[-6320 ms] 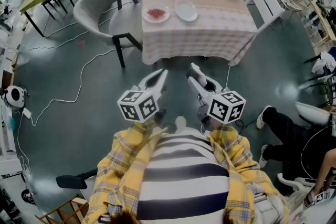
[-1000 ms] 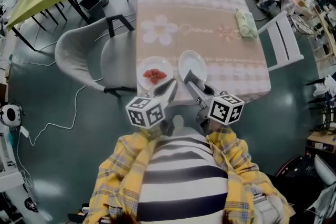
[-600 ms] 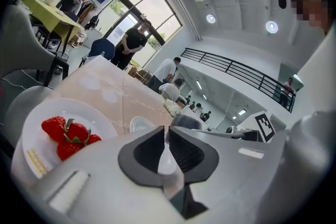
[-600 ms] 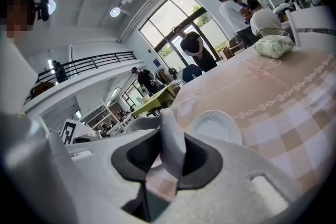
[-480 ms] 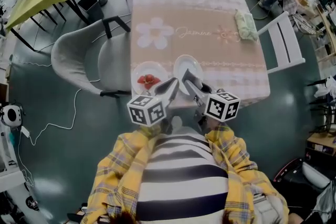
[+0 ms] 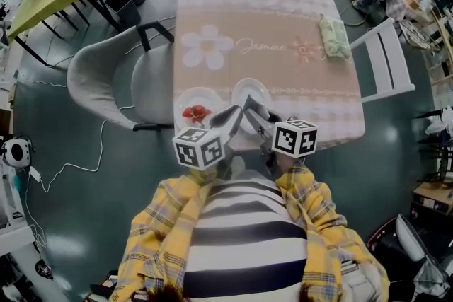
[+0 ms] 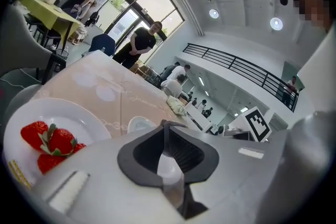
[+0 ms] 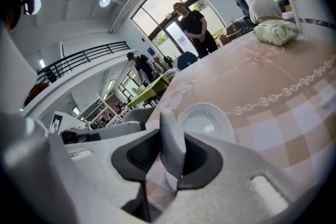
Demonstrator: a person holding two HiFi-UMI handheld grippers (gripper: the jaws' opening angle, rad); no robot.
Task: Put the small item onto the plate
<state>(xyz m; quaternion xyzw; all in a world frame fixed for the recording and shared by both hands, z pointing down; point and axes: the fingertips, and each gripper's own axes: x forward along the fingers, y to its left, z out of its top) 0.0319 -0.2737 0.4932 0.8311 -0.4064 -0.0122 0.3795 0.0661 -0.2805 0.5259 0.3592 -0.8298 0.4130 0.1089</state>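
Observation:
Two white plates sit near the table's front edge. The left plate (image 6: 182, 101) (image 7: 84, 119) holds strawberries (image 6: 196, 112) (image 7: 52, 144). The right plate (image 6: 253, 90) (image 8: 207, 122) (image 7: 137, 124) is empty. My left gripper (image 6: 236, 110) (image 7: 165, 124) hovers over the table edge between the two plates, jaws together with nothing in them. My right gripper (image 6: 247, 102) (image 8: 167, 113) points at the near rim of the empty plate, also shut and empty. The two tips almost cross each other.
The table (image 6: 262, 18) has a pink checked cloth with a flower print. A green bundle (image 6: 333, 35) (image 8: 275, 33) lies at its far right. A grey chair (image 6: 106, 81) stands left of the table, a white chair (image 6: 386, 60) right. People stand behind.
The table and plates have come closer beneath me. Both gripper tips now reach over the front edge beside the plates. The jaws look unchanged.

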